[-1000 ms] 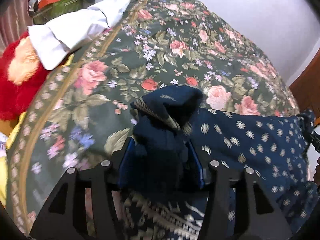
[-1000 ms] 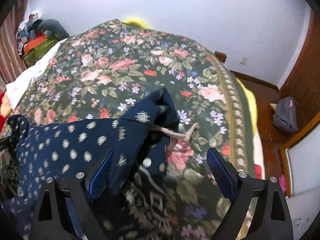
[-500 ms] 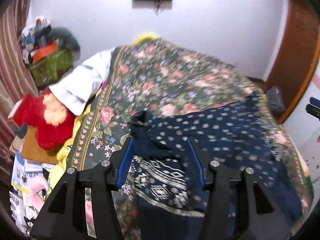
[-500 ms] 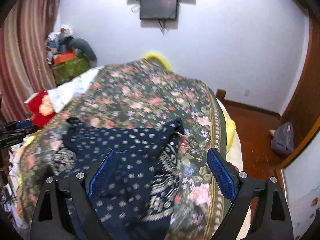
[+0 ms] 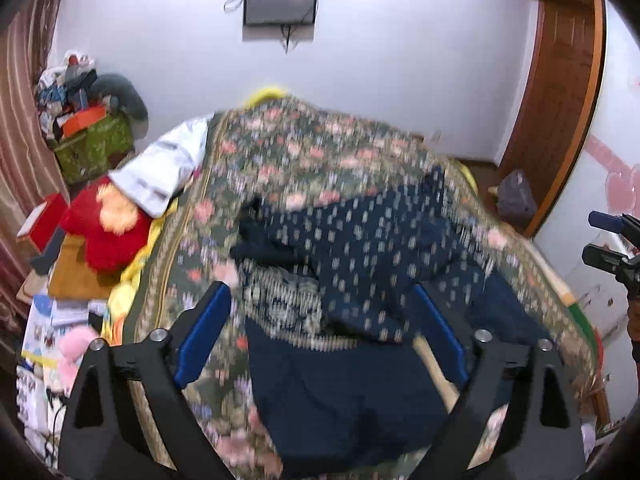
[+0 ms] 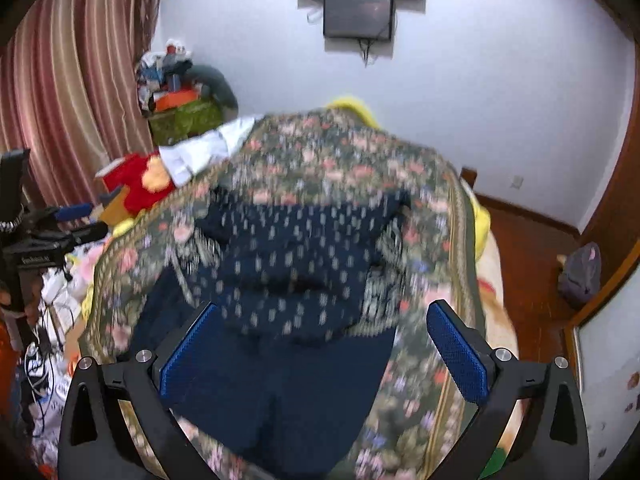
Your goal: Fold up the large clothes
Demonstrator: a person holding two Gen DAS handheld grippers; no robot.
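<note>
A navy garment (image 5: 360,248) with pale dots and a patterned band lies folded over on the floral bedspread (image 5: 300,152); the picture is motion-blurred. My left gripper (image 5: 320,292) hovers above its near part, jaws opening wide, with nothing pressed between the blue pads. In the right wrist view the same garment (image 6: 288,256) lies on the bedspread (image 6: 340,148) below my right gripper (image 6: 322,308), whose jaws are also opening and hold nothing. Each gripper shows at the edge of the other's view, the right one (image 5: 592,236) at the far right, the left one (image 6: 94,220) at the far left.
A red plush toy (image 5: 104,224) and a white cloth (image 5: 164,168) lie at the bed's left side, beside a green box (image 5: 94,148) piled with things. Striped curtains (image 6: 80,80) hang left. A wooden door (image 5: 560,100) and a grey bag (image 6: 580,272) are right.
The left gripper let go of the navy fabric and its jaws widened. Both grippers drew back and up from the bed, so the whole garment and room now show.
</note>
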